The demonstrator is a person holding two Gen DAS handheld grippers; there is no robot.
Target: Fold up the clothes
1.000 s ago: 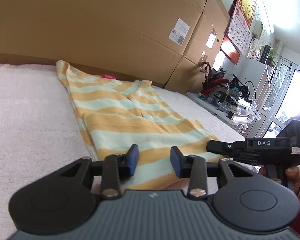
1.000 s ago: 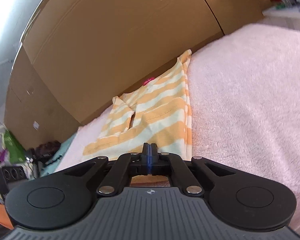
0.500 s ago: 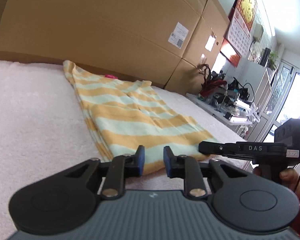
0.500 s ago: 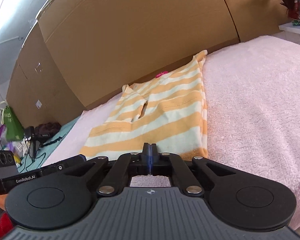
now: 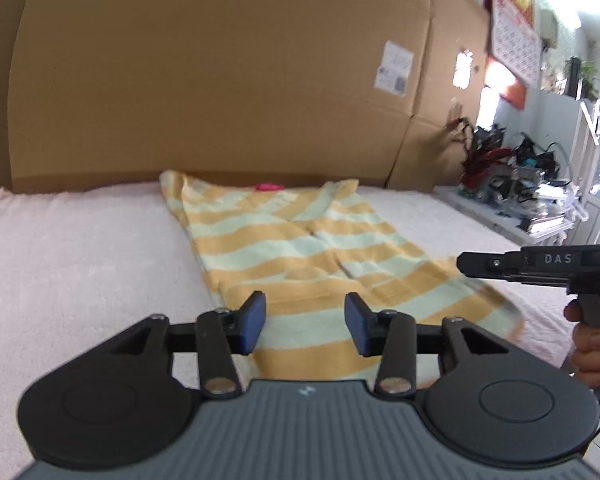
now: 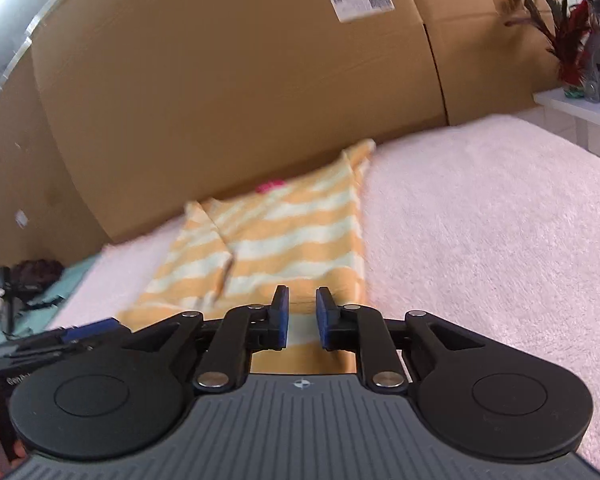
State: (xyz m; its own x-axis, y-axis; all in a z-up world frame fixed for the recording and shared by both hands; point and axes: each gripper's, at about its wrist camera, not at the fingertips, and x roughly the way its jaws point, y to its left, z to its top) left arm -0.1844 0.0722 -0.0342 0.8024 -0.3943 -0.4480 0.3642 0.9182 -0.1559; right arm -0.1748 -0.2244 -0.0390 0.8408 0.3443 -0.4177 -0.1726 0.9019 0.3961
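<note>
An orange and pale green striped garment (image 5: pixel 308 252) lies flat on the pink fleece surface (image 5: pixel 80 248), with a pink tag at its far end; it also shows in the right wrist view (image 6: pixel 284 240). My left gripper (image 5: pixel 305 322) is open and empty above the garment's near edge. My right gripper (image 6: pixel 302 316) is partly open and empty, just above the near hem. The right gripper's body (image 5: pixel 540 270) shows at the right of the left wrist view. The left gripper's body (image 6: pixel 60 336) shows at the lower left of the right wrist view.
Large cardboard boxes (image 5: pixel 220 80) stand along the far edge of the surface. A cluttered white table (image 5: pixel 512 200) with cables and a red plant stands to the right. A teal mat and dark items (image 6: pixel 32 280) lie off the left side.
The right gripper, shut before, has opened a little. The left gripper closed partway, then opened wide. Both views have swung to face the garment more squarely.
</note>
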